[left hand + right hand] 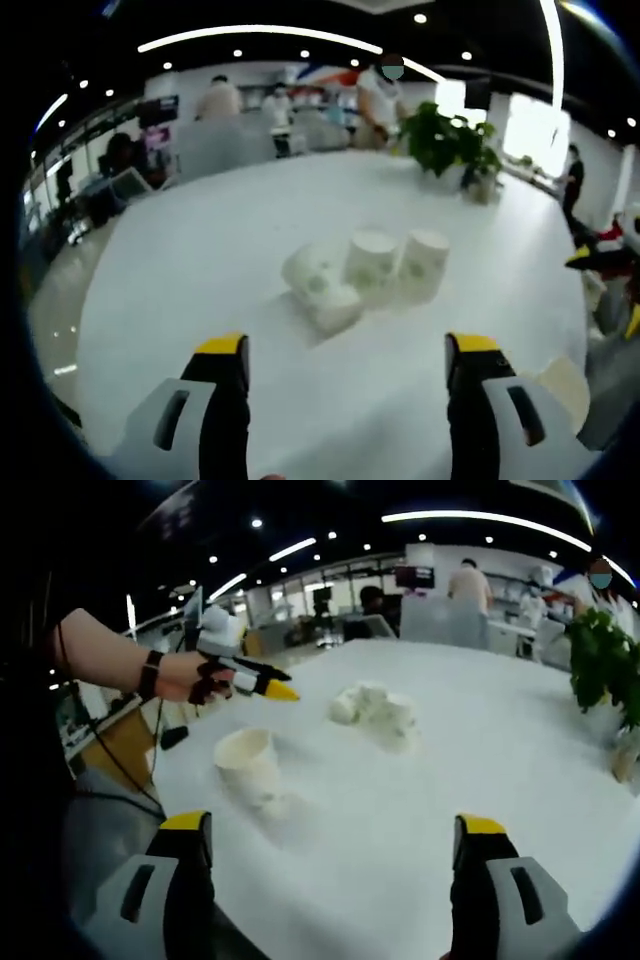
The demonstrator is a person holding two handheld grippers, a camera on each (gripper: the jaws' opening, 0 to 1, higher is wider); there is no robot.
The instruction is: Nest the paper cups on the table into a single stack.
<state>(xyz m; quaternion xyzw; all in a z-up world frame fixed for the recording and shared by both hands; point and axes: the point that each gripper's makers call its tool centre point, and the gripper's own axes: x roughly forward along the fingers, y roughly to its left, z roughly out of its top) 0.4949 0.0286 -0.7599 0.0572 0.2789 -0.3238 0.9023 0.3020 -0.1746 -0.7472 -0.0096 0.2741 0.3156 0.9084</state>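
Left gripper view: left claw [346, 360] wide, empty; cup cluster [365, 275] mid-counter [200, 260], ahead. Right gripper view: right claw [333, 842] wide, empty; lone upright cup [247, 762] near left. Stacking seemingly not begun; next, close on one cup.

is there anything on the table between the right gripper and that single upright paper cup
Nothing visible does. In the right gripper view the upright cup stands alone on bare white table, ahead and left of the open right gripper. The cluster of cups lies farther back, beyond it.
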